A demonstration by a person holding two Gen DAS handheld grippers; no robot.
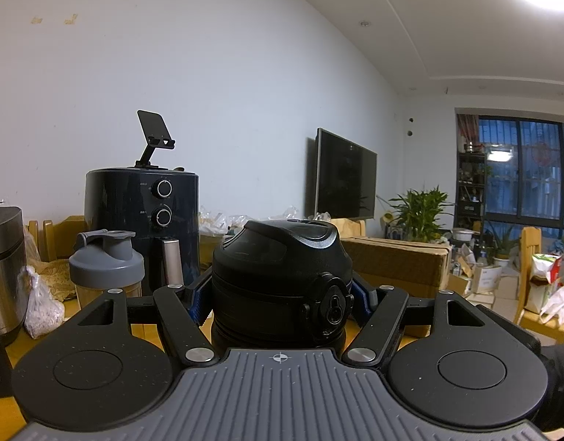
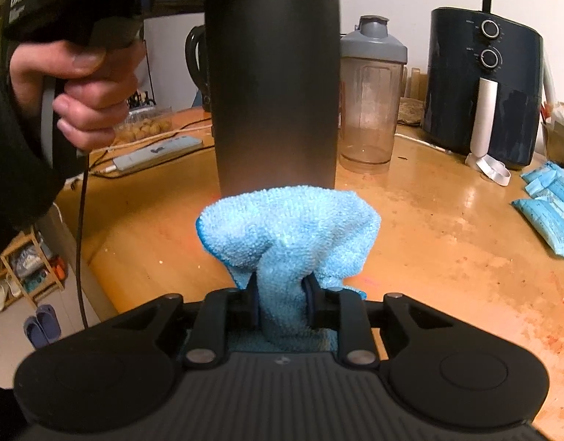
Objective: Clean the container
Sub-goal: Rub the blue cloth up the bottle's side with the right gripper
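Note:
A tall black bottle [image 2: 274, 84] with a black flip lid [image 1: 282, 250] stands held above the wooden table [image 2: 447, 239]. My left gripper [image 1: 280, 294] is shut on the bottle just under the lid, its blue pads pressed to both sides. In the right wrist view a person's hand [image 2: 87, 84] holds that gripper's handle at the upper left. My right gripper [image 2: 282, 297] is shut on a bunched light blue cloth [image 2: 289, 228]. The cloth's top sits at the bottle's lower end; whether they touch I cannot tell.
A clear shaker bottle [image 2: 372, 103] with a grey lid stands right behind the black bottle. A dark air fryer [image 2: 480, 84] stands at the back right with a phone stand on top. Blue packets [image 2: 550, 205] lie at the right. A remote and cables [image 2: 157, 154] lie at the left.

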